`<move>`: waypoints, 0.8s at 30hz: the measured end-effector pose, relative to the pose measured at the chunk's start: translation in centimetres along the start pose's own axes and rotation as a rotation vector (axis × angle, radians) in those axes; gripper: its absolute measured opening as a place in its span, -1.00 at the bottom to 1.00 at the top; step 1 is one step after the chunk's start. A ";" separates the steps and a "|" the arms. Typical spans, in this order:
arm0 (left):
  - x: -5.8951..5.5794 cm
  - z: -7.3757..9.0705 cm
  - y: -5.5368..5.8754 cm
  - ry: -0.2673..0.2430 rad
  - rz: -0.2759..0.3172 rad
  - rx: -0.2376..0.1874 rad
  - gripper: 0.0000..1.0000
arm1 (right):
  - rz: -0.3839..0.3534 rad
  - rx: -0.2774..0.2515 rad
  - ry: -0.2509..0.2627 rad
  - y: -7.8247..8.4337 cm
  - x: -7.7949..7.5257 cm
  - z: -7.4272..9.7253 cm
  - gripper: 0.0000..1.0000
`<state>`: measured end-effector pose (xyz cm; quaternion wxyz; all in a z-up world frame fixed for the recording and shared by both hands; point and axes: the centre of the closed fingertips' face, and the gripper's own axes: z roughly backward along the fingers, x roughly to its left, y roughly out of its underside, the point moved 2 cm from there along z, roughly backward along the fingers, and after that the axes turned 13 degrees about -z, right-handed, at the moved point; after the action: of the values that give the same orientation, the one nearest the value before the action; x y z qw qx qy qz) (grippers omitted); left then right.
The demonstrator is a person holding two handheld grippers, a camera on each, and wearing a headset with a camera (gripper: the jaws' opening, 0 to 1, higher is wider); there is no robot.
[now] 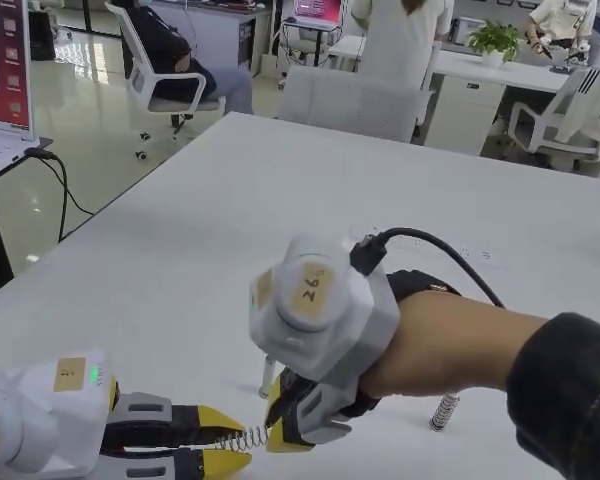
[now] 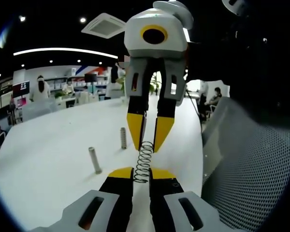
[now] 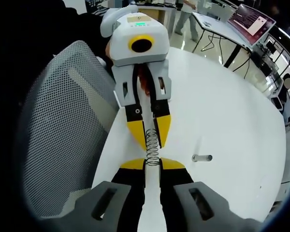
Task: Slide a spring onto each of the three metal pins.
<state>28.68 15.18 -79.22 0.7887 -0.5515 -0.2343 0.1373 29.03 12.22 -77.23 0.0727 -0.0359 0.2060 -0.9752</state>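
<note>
A small metal spring [image 1: 242, 437] is stretched between my two grippers low over the white table [image 1: 280, 200]. My left gripper [image 1: 230, 442] comes in from the bottom left, its yellow tips shut on one end of the spring [image 2: 144, 162]. My right gripper [image 1: 276, 432] points down and left and pinches the other end. In the left gripper view my own jaws [image 2: 142, 174] meet the right gripper [image 2: 146, 145] tip to tip. A bare metal pin [image 2: 94, 160] stands upright beside them, and a farther pin [image 2: 123, 138] carries a spring. The right gripper view has my jaws [image 3: 153, 164] on the spring [image 3: 152, 142].
The pin wearing a spring [image 1: 443, 411] stands under my right forearm, and the bare pin [image 1: 268, 376] stands just behind the right gripper. A grey mesh chair back [image 3: 67, 125] is close to the table's near edge. Seated people and office chairs [image 1: 170, 80] lie beyond the far edge.
</note>
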 end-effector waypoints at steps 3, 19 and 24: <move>0.0 0.0 0.0 0.002 -0.003 0.001 -0.92 | 0.002 -0.007 0.004 -0.3 0.1 0.3 -0.85; -0.3 -0.2 -0.2 0.013 -0.020 0.007 -0.93 | 0.039 -0.072 0.002 -2.6 1.1 1.4 -0.85; -0.3 -0.3 -0.6 0.015 -0.023 -0.004 -0.94 | 0.044 -0.098 -0.003 -3.5 1.4 1.7 -0.85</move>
<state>28.60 14.55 -78.81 0.7908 -0.5515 -0.2352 0.1234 27.41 14.48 -74.20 0.0928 -0.0363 0.2543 -0.9620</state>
